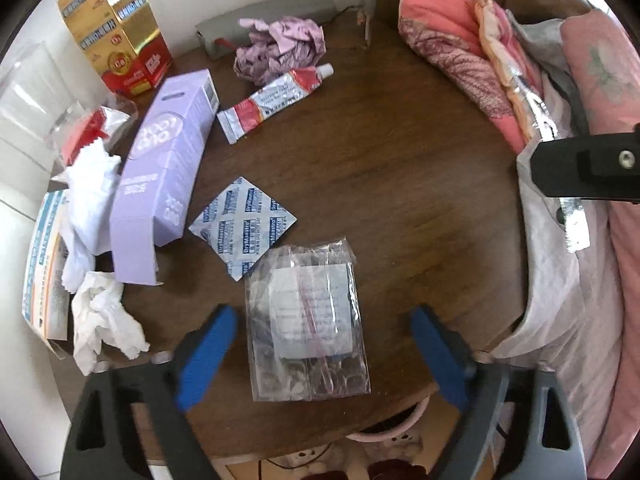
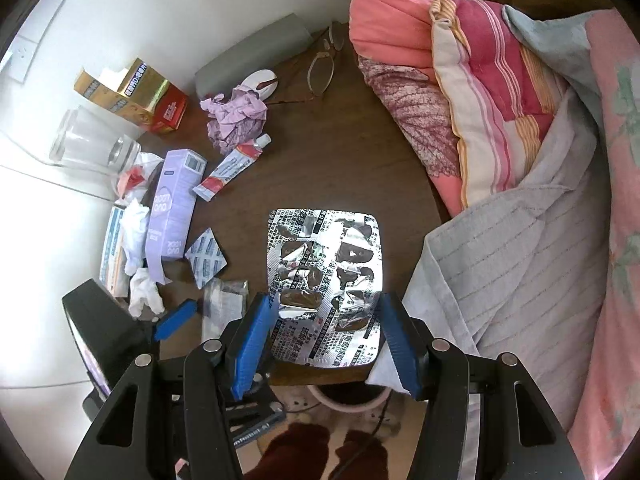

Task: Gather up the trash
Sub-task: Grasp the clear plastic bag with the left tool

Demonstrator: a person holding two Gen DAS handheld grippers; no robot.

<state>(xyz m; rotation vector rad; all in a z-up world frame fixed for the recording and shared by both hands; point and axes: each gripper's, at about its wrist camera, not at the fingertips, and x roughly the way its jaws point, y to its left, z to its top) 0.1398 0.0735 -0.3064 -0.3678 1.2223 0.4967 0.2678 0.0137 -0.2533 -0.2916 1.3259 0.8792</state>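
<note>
A clear plastic bag [image 1: 308, 320] with a white label lies flat near the front edge of the brown wooden table [image 1: 400, 160]. My left gripper [image 1: 324, 356] straddles it from above, and its blue pads stand clear of the bag on both sides, so it is open. My right gripper [image 2: 326, 344] is shut on a silver blister pack [image 2: 324, 272], which it holds by both side edges above the table. In the right wrist view, the left gripper's blue fingertip [image 2: 174, 318] shows beside the bag [image 2: 224, 308].
Crumpled white tissues [image 1: 100, 312], a purple box [image 1: 164, 160], a blue-printed sachet [image 1: 240, 224], an ointment tube [image 1: 276, 100], crumpled purple paper [image 1: 280, 48] and a gold-red box [image 1: 116, 40] crowd the left. Bedding [image 2: 520, 160] borders the right. A pink-rimmed container [image 2: 348, 406] sits below the front edge.
</note>
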